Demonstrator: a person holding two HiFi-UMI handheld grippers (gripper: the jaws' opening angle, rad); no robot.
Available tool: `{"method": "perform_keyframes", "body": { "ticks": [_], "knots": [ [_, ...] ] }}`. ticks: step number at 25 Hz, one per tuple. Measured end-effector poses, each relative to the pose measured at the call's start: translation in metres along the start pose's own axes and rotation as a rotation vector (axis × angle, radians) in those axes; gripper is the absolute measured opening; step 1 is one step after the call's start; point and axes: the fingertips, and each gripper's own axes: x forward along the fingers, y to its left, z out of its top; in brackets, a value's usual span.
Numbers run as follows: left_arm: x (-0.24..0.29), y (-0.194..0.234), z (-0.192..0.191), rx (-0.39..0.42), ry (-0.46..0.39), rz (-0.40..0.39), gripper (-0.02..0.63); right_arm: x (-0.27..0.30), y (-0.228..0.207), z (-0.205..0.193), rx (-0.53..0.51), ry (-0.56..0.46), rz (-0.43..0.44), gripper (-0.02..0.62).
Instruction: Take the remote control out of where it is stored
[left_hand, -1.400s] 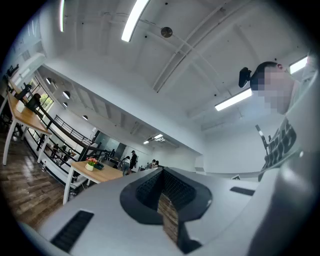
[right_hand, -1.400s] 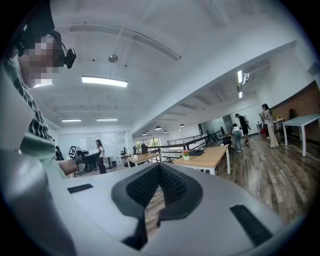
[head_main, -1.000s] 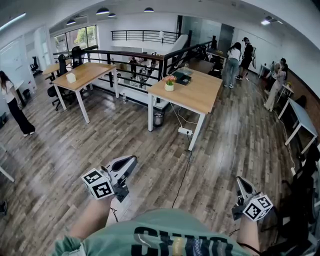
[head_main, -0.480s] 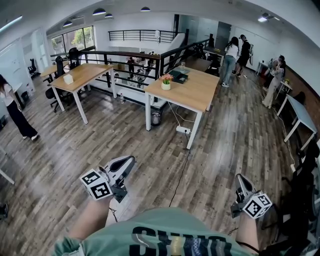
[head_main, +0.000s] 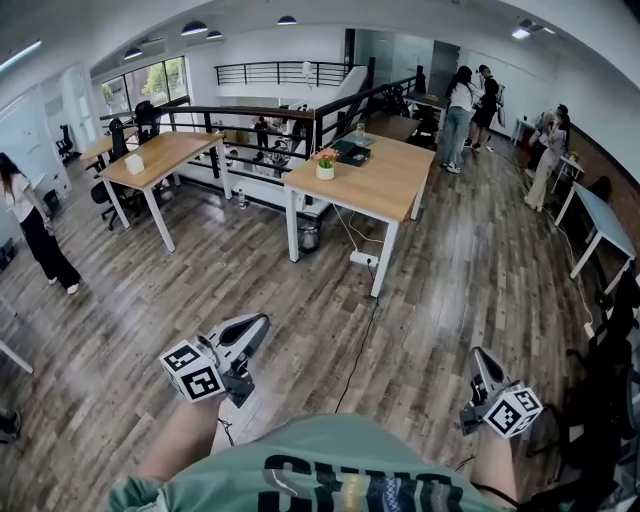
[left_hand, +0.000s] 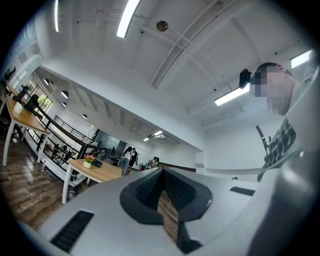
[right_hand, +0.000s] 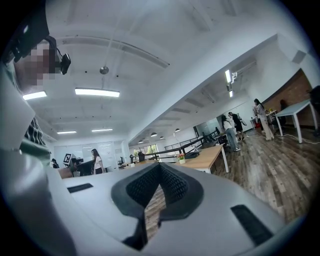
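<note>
No remote control shows in any view. In the head view my left gripper (head_main: 262, 322) is held out low over the wooden floor, jaws shut with nothing between them. My right gripper (head_main: 478, 356) is held the same way at the right, also shut and empty. Seen from the left gripper view, the left gripper (left_hand: 161, 172) points roughly level across the room, its dark pads meeting at the tip. The right gripper (right_hand: 159, 167) in its own view points level toward the desks, pads together.
A wooden table (head_main: 400, 190) with a flower pot (head_main: 325, 170) and a dark item (head_main: 352, 152) stands ahead. A second wooden table (head_main: 165, 152) stands far left, a white one (head_main: 605, 225) at the right. A black cable (head_main: 360, 345) crosses the floor. People stand at the back right and far left.
The whole room has shifted slightly in the head view as I move. The person at the far left has stepped along. Both grippers keep their pose and stay shut.
</note>
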Motion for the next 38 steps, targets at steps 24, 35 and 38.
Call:
{"method": "perform_keyframes", "body": {
  "ticks": [24, 35, 38],
  "knots": [
    [0.114, 0.077, -0.035, -0.100, 0.099, -0.164, 0.002, 0.043, -0.054, -0.018, 0.002, 0.028, -0.162, 0.000],
    [0.157, 0.255, 0.036, -0.115, 0.075, -0.224, 0.002, 0.231, -0.013, 0.015, -0.062, 0.026, -0.186, 0.000],
    [0.161, 0.303, 0.044, -0.124, 0.075, -0.219, 0.002, 0.280, -0.008, 0.019, -0.089, 0.033, -0.188, 0.000]
  ]
}}
